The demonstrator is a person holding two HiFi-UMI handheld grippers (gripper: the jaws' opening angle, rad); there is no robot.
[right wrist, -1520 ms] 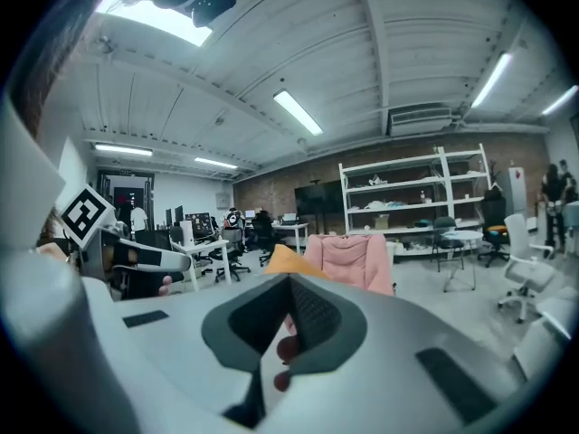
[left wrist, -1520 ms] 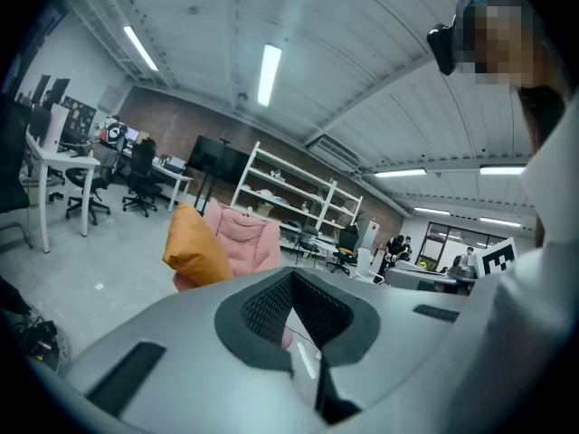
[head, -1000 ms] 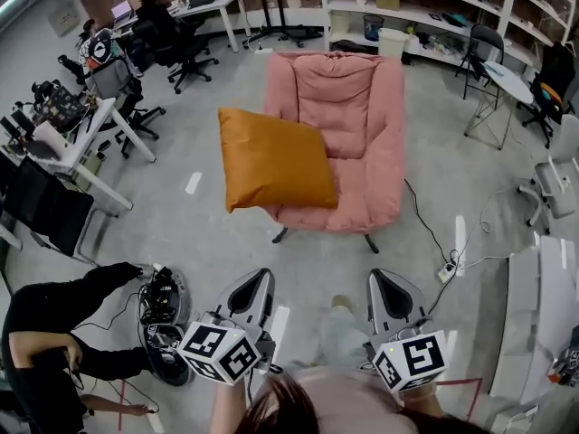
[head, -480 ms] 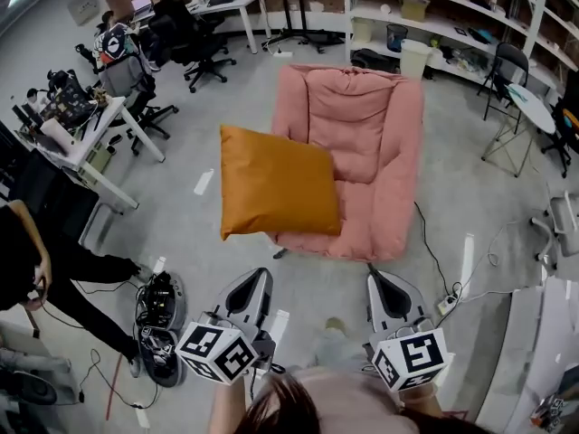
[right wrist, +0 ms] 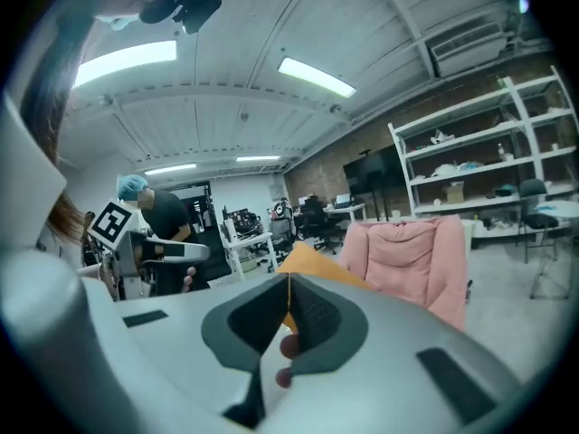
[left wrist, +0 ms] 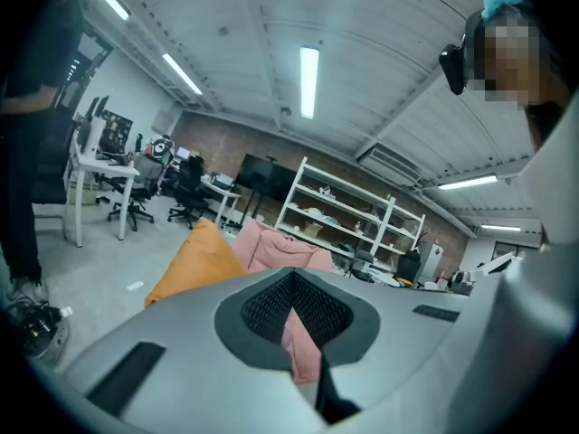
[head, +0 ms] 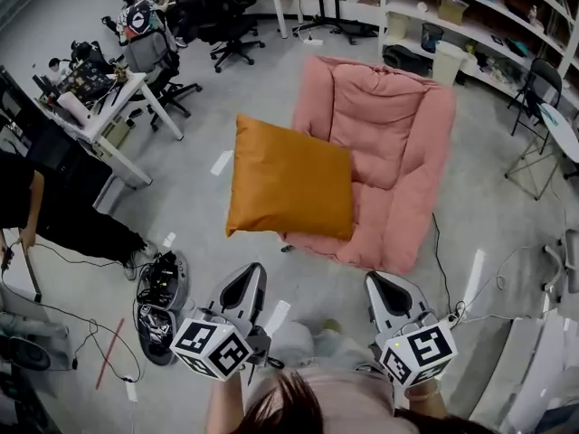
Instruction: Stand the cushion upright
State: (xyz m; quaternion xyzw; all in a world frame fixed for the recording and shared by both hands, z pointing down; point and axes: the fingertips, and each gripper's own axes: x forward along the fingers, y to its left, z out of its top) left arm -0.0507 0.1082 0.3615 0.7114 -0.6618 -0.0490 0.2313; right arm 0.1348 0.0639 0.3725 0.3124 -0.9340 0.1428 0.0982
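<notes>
An orange square cushion (head: 289,179) lies tilted against the front left arm of a pink armchair (head: 393,143), overhanging its edge. It shows as an orange wedge (left wrist: 194,265) in the left gripper view and as an orange corner (right wrist: 317,262) in the right gripper view, beside the armchair (right wrist: 412,256). My left gripper (head: 244,277) and right gripper (head: 381,283) are held low in the head view, side by side, well short of the chair. Both point toward it. Each stands shut with nothing between its jaws.
White desks (head: 109,107) and black office chairs (head: 226,21) fill the left and back. A person in black (head: 36,197) stands at the left edge. Floor equipment with cables (head: 163,292) lies left of my left gripper. Shelves (head: 470,7) line the back; a power strip (head: 457,310) lies right.
The armchair and cushion have drifted right and sit nearer in the head view. The person at the left has risen from a crouch. Both grippers stay shut.
</notes>
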